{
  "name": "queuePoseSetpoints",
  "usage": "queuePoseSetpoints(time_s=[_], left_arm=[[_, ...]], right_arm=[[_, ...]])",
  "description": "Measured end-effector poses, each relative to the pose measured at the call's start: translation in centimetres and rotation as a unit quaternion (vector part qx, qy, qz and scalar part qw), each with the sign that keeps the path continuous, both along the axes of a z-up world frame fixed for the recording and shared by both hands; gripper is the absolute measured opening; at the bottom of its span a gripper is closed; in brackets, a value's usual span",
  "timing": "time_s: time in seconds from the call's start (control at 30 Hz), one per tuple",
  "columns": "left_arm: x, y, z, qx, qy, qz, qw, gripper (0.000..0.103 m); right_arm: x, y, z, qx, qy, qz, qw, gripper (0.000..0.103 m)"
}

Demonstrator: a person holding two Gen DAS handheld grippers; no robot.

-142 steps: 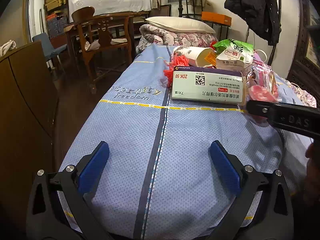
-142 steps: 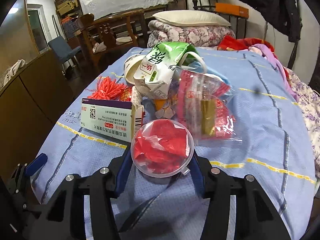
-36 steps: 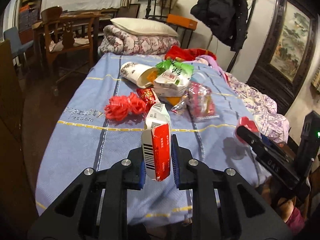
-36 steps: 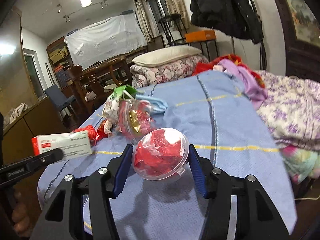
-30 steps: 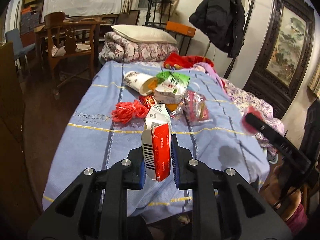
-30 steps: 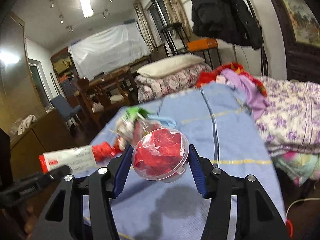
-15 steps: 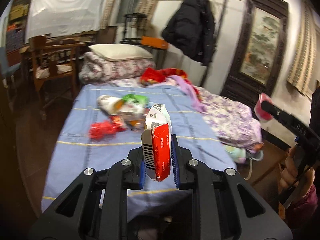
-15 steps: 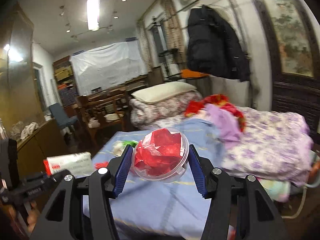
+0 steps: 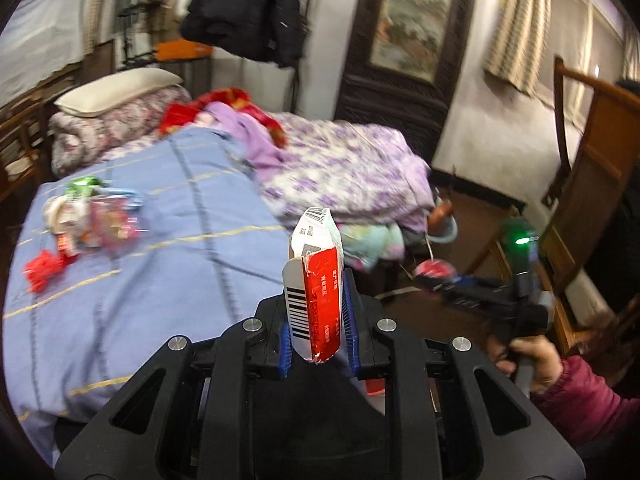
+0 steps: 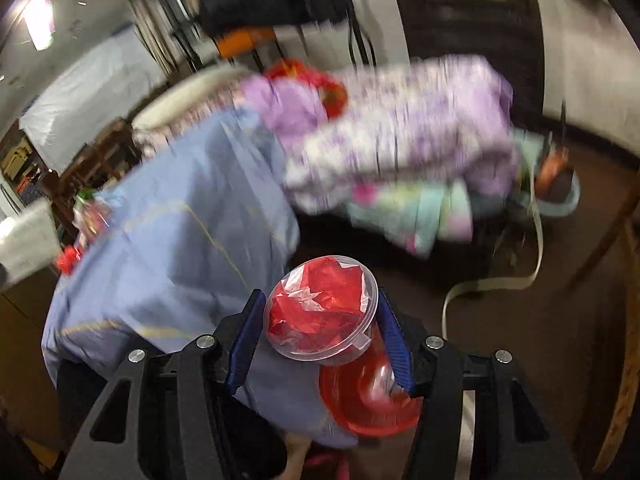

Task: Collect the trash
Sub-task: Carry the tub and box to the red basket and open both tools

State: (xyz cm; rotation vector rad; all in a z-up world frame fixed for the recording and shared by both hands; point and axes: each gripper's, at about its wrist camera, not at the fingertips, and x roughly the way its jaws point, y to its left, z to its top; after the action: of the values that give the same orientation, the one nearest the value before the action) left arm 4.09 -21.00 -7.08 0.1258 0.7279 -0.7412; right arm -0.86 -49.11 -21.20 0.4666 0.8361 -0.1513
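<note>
My left gripper (image 9: 316,320) is shut on a white and red medicine box (image 9: 316,264), which stands upright between the blue pads. The right gripper (image 10: 320,306) is shut on a clear plastic cup (image 10: 320,308) stuffed with red wrapping. A blurred red round container (image 10: 368,400) lies right under that cup, below the bed's corner. In the left wrist view the right gripper (image 9: 460,282) with its cup (image 9: 434,270) hangs low over the floor, held by a hand (image 9: 532,360) in a magenta sleeve. Several pieces of trash (image 9: 92,216) and a red mesh bundle (image 9: 40,268) lie on the blue bed cover (image 9: 168,240).
A purple floral quilt (image 9: 344,172) hangs off the bed's right side over pastel bedding (image 9: 372,240). A wooden chair (image 9: 592,152) stands at the right. A pale strap (image 10: 520,256) trails over the dark floor beside a basin (image 10: 560,184).
Both grippers have swung right, away from the trash pile and past the bed's corner. The right one has dropped toward the floor. The box and the cup stay gripped.
</note>
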Motion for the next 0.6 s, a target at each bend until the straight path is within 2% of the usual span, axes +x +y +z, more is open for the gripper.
queuePoseSetpoints(time_s=[0.03,0.07,0.1,0.17,0.3,0.43,0.6], left_arm=[[0.2,-1.4,-0.6,0.009,0.008,-0.011,0.9999,0.022],[0.4,-2.2,-1.0,0.015,0.013,-0.018,0.9996,0.022],[0.5,-3.0,-1.3,0.02,0.019,-0.025,0.9993,0.022],[0.8,-4.9,-2.3,0.034,0.031,-0.042,0.9981,0.022],[1.0,-8.0,-4.0,0.056,0.045,-0.067,0.9951,0.022],[1.0,-12.0,-6.2,0.084,0.065,-0.102,0.9892,0.023],[0.6,-16.3,-8.3,0.112,0.095,-0.142,0.9788,0.024]], right_arm=[[0.2,-0.3,-1.6,0.009,0.019,0.002,1.0,0.059],[0.4,-0.5,-2.5,0.012,0.03,0.001,0.999,0.068],[0.2,-1.1,-3.5,0.017,0.038,-0.008,0.999,0.072],[-0.3,-1.2,-3.8,0.027,0.031,-0.017,0.999,0.075],[-1.4,-2.5,-1.7,-0.014,-0.005,-0.043,0.999,0.076],[-3.1,-4.1,1.0,-0.062,-0.055,-0.083,0.993,0.081],[-4.8,-6.1,2.4,-0.07,-0.085,-0.111,0.988,0.083]])
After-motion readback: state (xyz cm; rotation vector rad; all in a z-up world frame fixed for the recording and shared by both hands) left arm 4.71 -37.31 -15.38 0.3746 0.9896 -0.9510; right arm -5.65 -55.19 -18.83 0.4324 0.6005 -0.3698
